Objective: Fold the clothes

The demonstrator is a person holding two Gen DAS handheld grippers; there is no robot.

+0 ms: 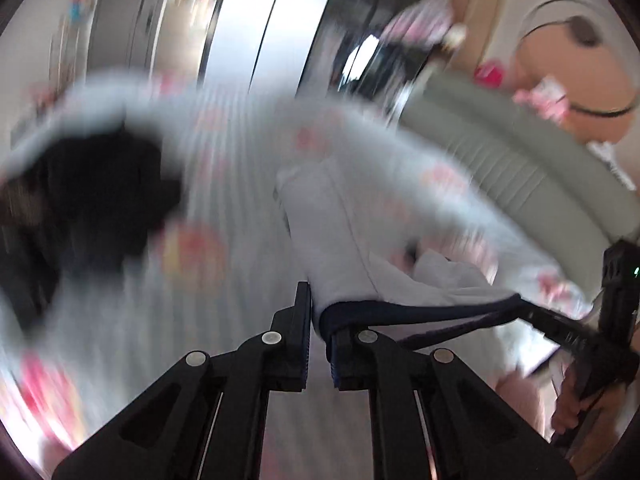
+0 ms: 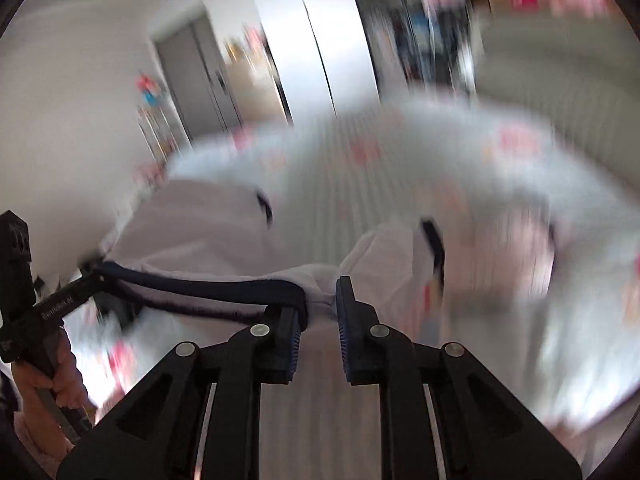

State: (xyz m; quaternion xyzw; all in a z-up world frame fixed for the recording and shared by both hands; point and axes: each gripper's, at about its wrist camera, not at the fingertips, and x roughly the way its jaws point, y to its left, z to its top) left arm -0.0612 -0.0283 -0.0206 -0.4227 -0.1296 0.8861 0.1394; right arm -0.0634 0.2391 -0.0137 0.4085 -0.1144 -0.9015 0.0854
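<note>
Both my grippers, left (image 1: 319, 340) and right (image 2: 319, 330), pinch the dark collar (image 2: 200, 288) of a white shirt (image 1: 340, 240) above the blurred bedspread (image 2: 400, 168).

A home bedroom. A bed (image 2: 360, 168) spread with a striped, pink-patterned sheet (image 1: 224, 152) fills the foreground; a padded grey headboard (image 1: 500, 152) edges it. White walls, a grey door (image 2: 192, 76) and a tall pale wardrobe (image 2: 320, 40) stand behind. All are motion-blurred.
</note>
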